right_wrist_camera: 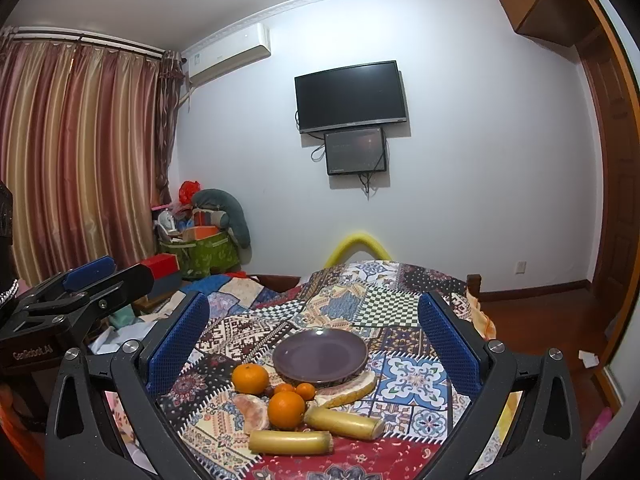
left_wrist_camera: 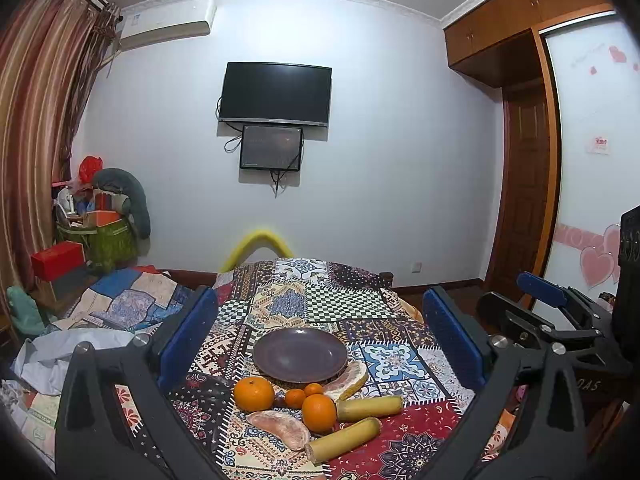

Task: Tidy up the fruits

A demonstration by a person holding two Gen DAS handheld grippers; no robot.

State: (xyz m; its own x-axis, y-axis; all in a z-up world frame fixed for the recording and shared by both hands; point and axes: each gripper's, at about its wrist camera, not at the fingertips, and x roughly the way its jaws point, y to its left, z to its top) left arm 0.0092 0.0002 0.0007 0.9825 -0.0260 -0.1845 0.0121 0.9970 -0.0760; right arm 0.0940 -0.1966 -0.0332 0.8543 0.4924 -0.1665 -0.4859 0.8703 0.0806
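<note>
The fruits (left_wrist_camera: 316,412) lie clustered at lower centre of both views on the patterned cloth (left_wrist_camera: 392,360) of the table — two large oranges, two small ones, two pomelo segments and two yellow cane pieces. The empty purple plate (left_wrist_camera: 300,354) sits just behind them, touching one pomelo segment. The left gripper (left_wrist_camera: 320,344) and right gripper (right_wrist_camera: 314,344) hover with fingers spread wide, holding nothing. A dark television (left_wrist_camera: 276,94) hangs on the wall.

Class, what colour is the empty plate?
Dull purple plate; clearest in the right wrist view.
</note>
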